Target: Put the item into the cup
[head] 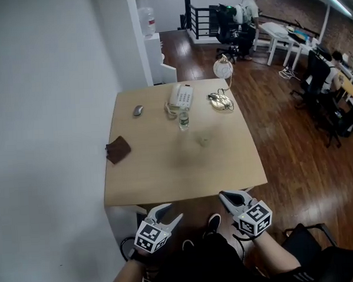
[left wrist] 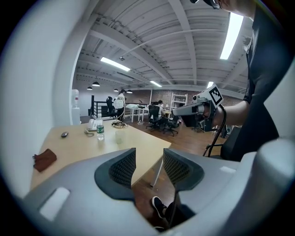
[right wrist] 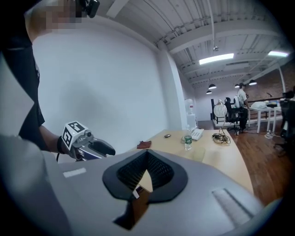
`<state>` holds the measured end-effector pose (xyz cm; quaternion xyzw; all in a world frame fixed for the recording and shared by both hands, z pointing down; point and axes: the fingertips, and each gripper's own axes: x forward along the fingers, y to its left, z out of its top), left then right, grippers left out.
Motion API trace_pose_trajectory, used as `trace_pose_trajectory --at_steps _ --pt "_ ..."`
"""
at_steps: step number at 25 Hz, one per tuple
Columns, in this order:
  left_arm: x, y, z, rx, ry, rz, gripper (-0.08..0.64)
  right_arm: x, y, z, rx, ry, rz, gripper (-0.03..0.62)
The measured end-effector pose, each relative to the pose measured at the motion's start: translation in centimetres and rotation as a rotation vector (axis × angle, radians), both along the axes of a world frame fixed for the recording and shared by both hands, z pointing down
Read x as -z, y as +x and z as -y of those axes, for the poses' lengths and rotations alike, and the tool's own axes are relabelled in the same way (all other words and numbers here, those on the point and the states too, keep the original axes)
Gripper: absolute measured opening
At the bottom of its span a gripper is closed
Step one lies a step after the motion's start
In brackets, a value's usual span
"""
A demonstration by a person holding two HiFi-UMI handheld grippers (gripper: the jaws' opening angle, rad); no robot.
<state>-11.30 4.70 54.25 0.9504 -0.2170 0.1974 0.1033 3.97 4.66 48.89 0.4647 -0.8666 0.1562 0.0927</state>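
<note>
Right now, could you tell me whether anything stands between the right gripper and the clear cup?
Nothing visible does. The right gripper hangs just off the table's near edge, and the wood between it and the clear cup is bare. The water bottle stands beyond the cup, to its left, out of the path.

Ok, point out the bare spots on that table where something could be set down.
The whole near strip of the table is bare, from the brown pouch and clear cup down to the front edge. The left far corner behind the mouse is free too. It is crowded at far centre: phone, bottle, cables.
</note>
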Motion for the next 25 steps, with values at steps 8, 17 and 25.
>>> trace_pose_trajectory --at_steps 8,17,25 --pt "0.3 -2.5 -4.0 -0.012 0.004 -0.016 0.181 0.9 -1.4 -5.8 -0.011 -0.002 -0.004 0.008" --pt "1.4 -1.6 -6.5 0.017 0.017 -0.030 0.181 1.9 -2.3 -9.1 0.059 0.027 -0.008 0.008" --pt "1.3 -1.3 -7.7 0.028 0.025 -0.016 0.181 1.6 -2.0 -9.9 0.077 0.026 0.009 0.008"
